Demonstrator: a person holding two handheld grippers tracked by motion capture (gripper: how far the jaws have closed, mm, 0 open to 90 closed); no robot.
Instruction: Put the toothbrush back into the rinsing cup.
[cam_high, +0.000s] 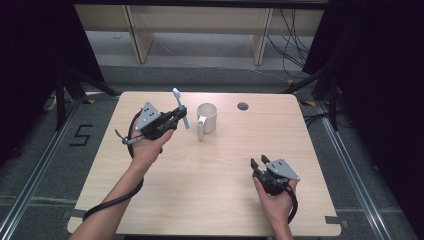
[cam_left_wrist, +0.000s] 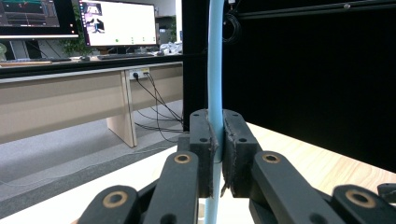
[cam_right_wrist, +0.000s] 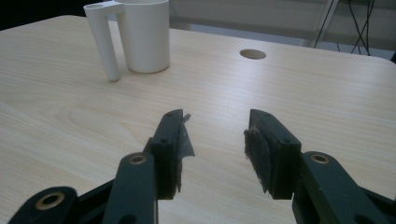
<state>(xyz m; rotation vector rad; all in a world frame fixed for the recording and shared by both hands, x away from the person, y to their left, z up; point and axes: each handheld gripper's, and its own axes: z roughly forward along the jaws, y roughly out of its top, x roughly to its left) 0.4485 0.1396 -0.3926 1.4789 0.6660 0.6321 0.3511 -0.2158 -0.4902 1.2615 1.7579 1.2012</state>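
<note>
A light blue toothbrush stands nearly upright in my left gripper, which is shut on its handle, raised over the left part of the table. In the left gripper view the blue handle runs up between the two black pads, which press on it. A white mug with a long straight handle stands on the table just to the right of the toothbrush. It is upright in the right gripper view too. My right gripper rests low near the front right of the table, open with nothing between its pads.
The light wooden table has a round cable hole right of the mug. Black curtains flank both sides. Wooden desk legs and loose cables stand on the floor beyond the far edge.
</note>
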